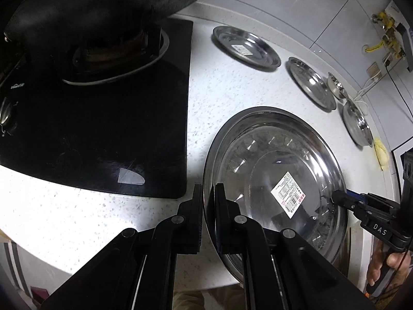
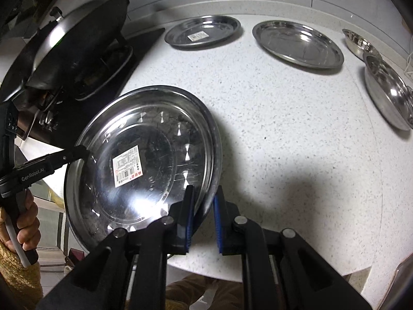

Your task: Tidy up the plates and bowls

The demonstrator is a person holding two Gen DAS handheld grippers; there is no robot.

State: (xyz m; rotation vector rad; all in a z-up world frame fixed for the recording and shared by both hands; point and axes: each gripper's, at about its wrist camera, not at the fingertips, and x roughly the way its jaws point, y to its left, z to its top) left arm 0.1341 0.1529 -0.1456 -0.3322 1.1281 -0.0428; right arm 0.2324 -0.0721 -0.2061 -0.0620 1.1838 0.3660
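Steel large plate (image 1: 278, 180), label up, hangs over the speckled counter (image 2: 284, 129), its rim pinched at nine o'clock by my left gripper (image 1: 207, 196) and at three by my right gripper (image 2: 202, 196). Only the left view shows wall sockets (image 1: 387, 38); the right shows bare counter at two o'clock before two plates (image 2: 296, 42) and bowls (image 2: 387, 93).
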